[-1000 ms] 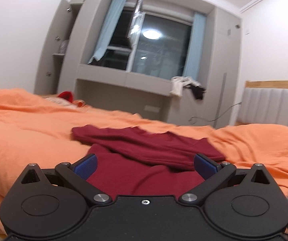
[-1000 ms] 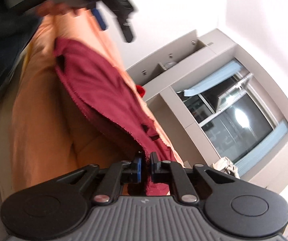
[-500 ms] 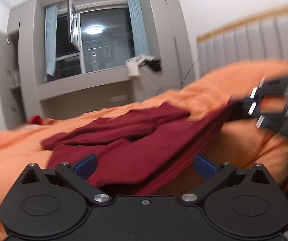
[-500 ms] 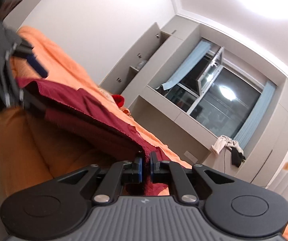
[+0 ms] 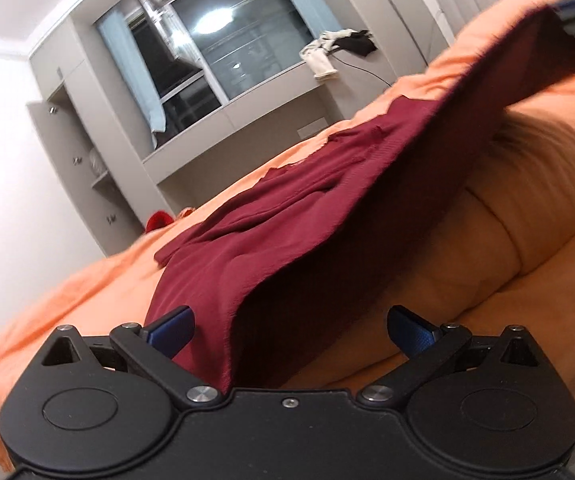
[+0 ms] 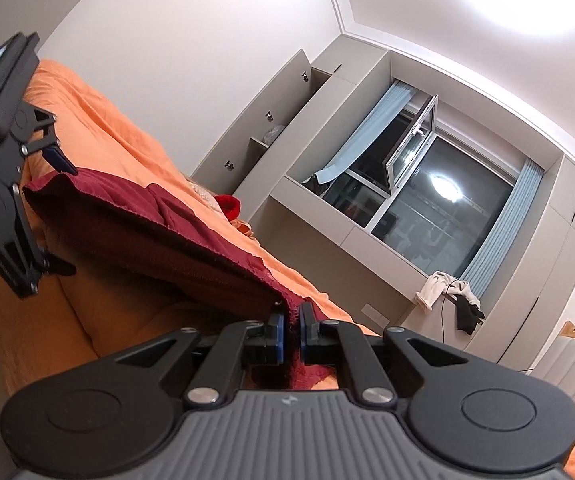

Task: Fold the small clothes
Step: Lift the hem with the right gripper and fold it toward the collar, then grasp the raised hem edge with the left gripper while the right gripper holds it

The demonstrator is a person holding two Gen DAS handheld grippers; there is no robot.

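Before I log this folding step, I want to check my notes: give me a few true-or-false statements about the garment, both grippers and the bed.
1. The right gripper is clamped on the edge of the dark red garment. True.
2. The left gripper is shut on the garment. False: its jaws stand open, with the cloth's corner between them.
3. The bed cover is blue. False: it is orange.
4. Part of the garment hangs lifted off the bed. True.
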